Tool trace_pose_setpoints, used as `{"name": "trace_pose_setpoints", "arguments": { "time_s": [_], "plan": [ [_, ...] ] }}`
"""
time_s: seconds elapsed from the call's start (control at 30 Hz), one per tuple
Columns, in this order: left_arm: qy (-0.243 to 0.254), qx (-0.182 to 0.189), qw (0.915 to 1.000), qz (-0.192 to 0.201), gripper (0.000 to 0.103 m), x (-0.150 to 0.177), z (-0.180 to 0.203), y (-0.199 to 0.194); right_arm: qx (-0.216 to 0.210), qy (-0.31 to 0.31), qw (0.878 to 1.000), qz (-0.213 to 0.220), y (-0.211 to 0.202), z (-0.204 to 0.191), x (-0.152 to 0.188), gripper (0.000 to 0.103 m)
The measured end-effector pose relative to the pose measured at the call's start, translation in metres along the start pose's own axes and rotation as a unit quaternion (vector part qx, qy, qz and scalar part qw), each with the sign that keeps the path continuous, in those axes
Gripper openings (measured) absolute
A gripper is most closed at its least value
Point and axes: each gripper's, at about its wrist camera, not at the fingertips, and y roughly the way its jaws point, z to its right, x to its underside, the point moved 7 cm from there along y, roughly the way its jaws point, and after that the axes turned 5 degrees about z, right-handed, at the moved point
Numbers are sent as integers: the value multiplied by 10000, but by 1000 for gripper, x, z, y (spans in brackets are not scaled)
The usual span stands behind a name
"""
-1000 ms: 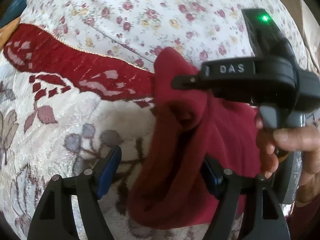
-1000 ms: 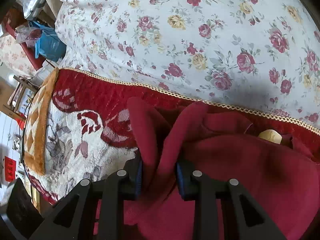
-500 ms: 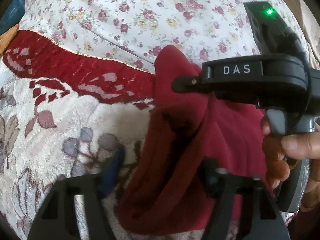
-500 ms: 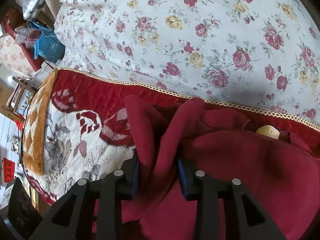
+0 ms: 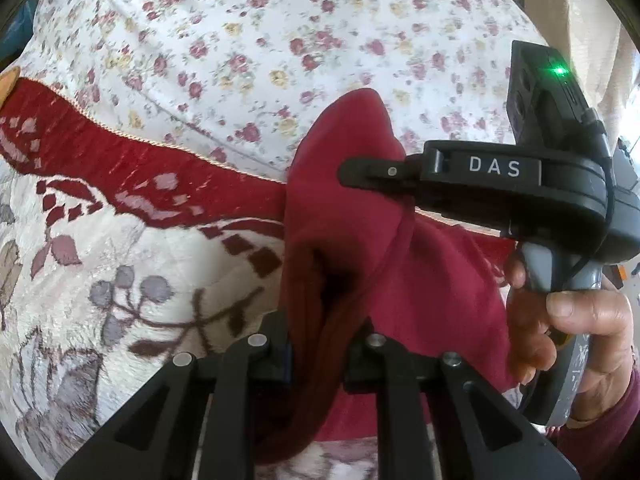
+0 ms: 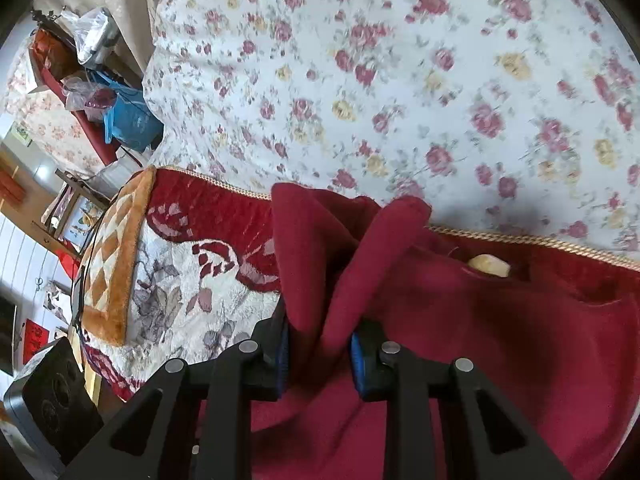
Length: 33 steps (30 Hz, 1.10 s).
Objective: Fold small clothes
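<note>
You're pinching garment (image 5: 332, 240) with both grippers. Left gripper (image 5: 318, 354) jaws just closing, now clamping bunched edge. Right gripper (image 6: 318, 344) gripping second fold. Cloth lying on blanket (image 5: 120, 280), corner lifting, probably setting up fold; lower edge hidden.

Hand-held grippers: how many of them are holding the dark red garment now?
2. The left hand-held gripper pinches a bunched fold of the dark red garment near its edge; the right hand-held gripper clamps another raised fold beside it.
</note>
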Motion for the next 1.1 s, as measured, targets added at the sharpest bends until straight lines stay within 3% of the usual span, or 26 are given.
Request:
{"name": "trace_pose_setpoints", "arguments": {
  "time_s": [0.5,1.1],
  "plan": [
    [396,52,9989,-226,15,10,66,5,400,-177,9990,21,-55,31,1,24],
    [1089,210,9920,-608,15,42,179,49,896,191,9957,137,-117,137,19,21]
  ]
}}
